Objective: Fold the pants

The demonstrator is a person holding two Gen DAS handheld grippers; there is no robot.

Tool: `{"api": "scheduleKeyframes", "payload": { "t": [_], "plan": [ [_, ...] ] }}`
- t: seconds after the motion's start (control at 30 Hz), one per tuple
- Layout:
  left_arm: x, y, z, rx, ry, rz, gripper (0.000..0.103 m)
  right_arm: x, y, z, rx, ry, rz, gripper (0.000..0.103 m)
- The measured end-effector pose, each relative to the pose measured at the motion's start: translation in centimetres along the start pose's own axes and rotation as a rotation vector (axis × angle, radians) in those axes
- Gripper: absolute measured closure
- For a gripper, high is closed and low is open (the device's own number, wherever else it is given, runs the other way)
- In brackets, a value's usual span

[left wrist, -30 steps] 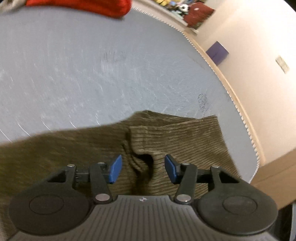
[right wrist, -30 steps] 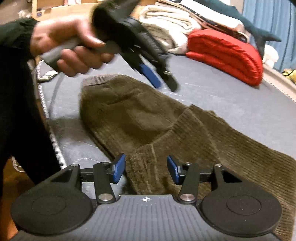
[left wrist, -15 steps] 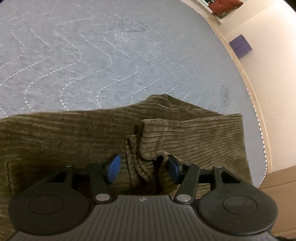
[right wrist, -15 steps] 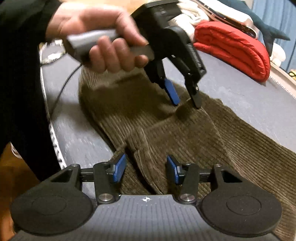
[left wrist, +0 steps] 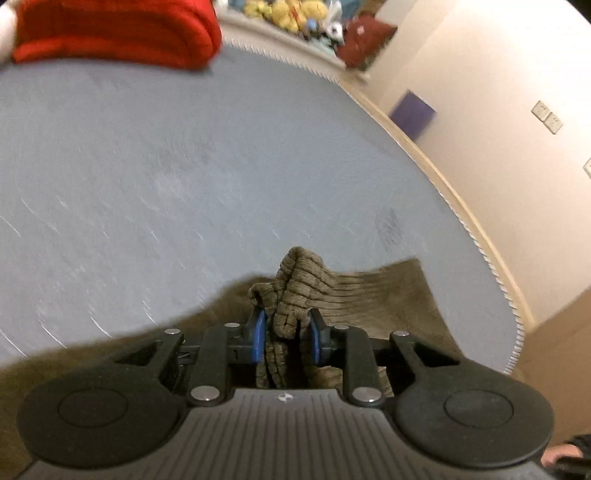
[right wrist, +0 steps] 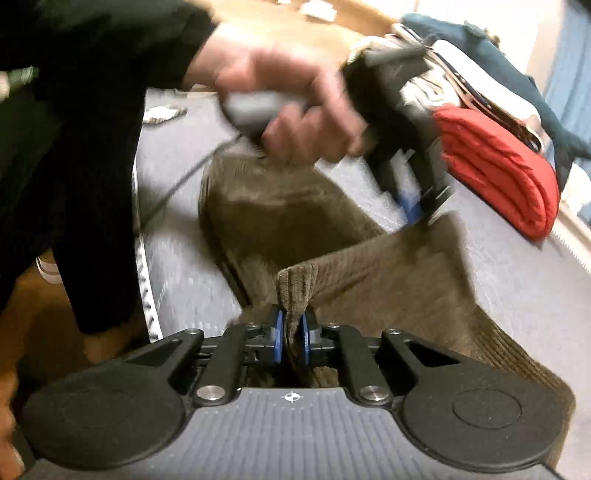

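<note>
pants [right wrist: 280,221]: 1, olive ribbed corduroy, on grey quilted bed [left wrist: 184,177] | tongs: 2, left tongs [left wrist: 285,334] and right tongs [right wrist: 290,336] each pinching a bunched hem | red folded knit [left wrist: 110,33]: 1, beyond pants

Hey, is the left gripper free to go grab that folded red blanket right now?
Probably not: the left gripper is shut on the pants. The red blanket lies far across the mattress; it would have to let go first.
</note>
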State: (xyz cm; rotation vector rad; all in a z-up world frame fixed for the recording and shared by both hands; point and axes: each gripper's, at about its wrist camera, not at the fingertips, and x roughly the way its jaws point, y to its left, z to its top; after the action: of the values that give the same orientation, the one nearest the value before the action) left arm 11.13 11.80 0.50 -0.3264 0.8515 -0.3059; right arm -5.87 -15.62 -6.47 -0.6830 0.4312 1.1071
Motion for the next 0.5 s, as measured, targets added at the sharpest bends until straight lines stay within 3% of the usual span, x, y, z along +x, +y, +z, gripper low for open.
{"api": "scheduleKeyframes", "payload": {
  "t": [0.03,0.17,0.23,0.3,0.33,0.37,0.43,0.5],
  "plan": [
    [0.1,0.3,0.1,0.007,-0.015,0.042,0.076,0.3,0.3,0.1,-0.004,0.011,0.028,0.103],
    [1.8,1.3,-0.3,0.011,0.060,0.184,0.062,1.0,1.4,0.4,-0.023,0.035,0.057,0.103],
    [0.8,0.7,-0.4,0.063,-0.013,0.280,0.060,0.5,0.0,0.5,0.066,0.013,0.044,0.102],
    [-0.5,-0.5,-0.3,0.126,-0.077,0.260,0.058,-0.7,-2.3,0.4,0.193,-0.020,-0.023,0.096],
    [-0.9,-1.1,-0.4,0.151,-0.094,0.235,0.058,-1.2,-3.8,0.2,0.270,-0.035,-0.074,0.085],
    [-1.1,-1.7,-0.7,0.178,-0.097,0.201,0.058,-1.6,-4.9,-0.1,0.338,-0.043,-0.130,0.064],
    [-0.7,-2.8,-1.7,0.247,-0.075,0.132,0.058,-3.0,-8.1,-1.4,0.527,-0.045,-0.323,0.040],
    [0.4,-3.6,-2.8,0.338,-0.036,0.115,0.058,-3.9,-10.6,-3.4,0.696,0.008,-0.472,0.038]
  ]
}}
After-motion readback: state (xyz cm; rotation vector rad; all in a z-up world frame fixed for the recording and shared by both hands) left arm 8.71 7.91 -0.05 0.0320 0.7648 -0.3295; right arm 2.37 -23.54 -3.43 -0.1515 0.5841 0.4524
